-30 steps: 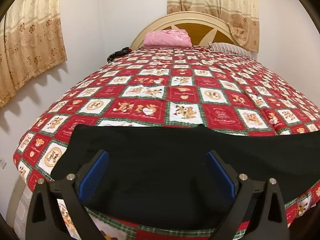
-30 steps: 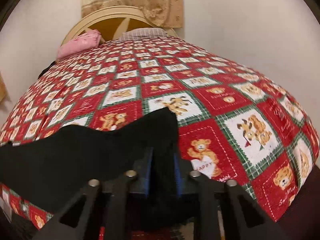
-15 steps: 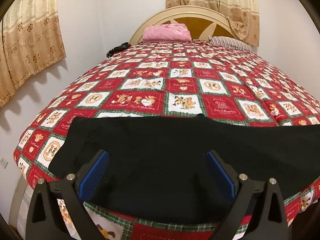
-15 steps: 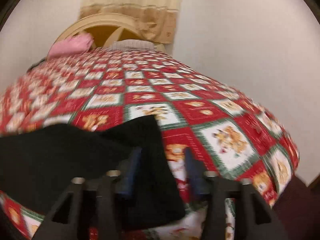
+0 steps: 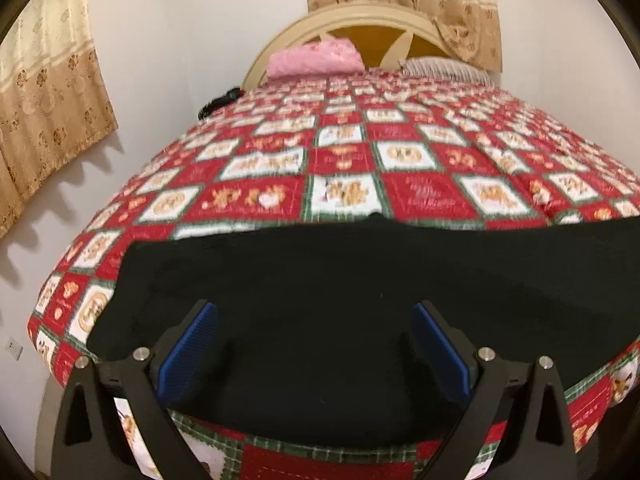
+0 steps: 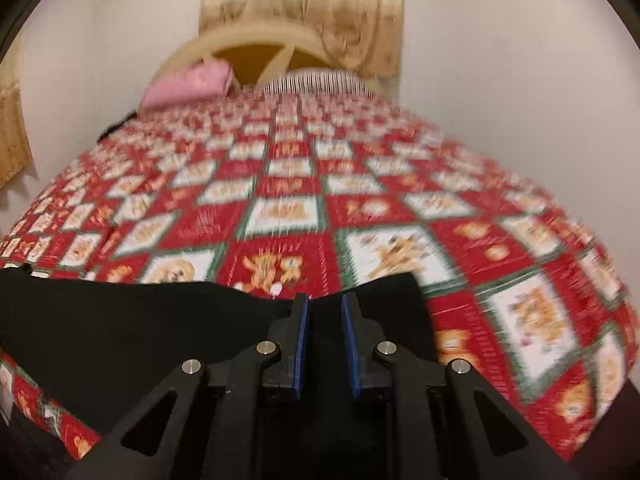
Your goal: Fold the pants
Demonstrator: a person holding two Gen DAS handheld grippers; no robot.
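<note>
Black pants point(image 5: 340, 288) lie flat across the near end of a bed with a red and white teddy-bear quilt point(image 5: 344, 160). My left gripper point(image 5: 314, 316) is wide open and hovers over the pants' left part, holding nothing. In the right wrist view the pants point(image 6: 120, 320) stretch to the left. My right gripper point(image 6: 323, 308) stands over the pants' right end with its blue pads point(image 6: 301, 332) a narrow gap apart and black cloth showing between them. The view is blurred.
A pink pillow point(image 5: 316, 58) and a striped pillow point(image 5: 444, 68) lie against the headboard point(image 5: 360, 28). A dark object point(image 5: 220, 102) sits at the bed's far left edge. Walls and curtains point(image 5: 44, 100) flank the bed.
My right gripper opened half a second ago, swung right, and its pads now stand close together again over the pants' right end. The left gripper stayed open and shifted slightly.
</note>
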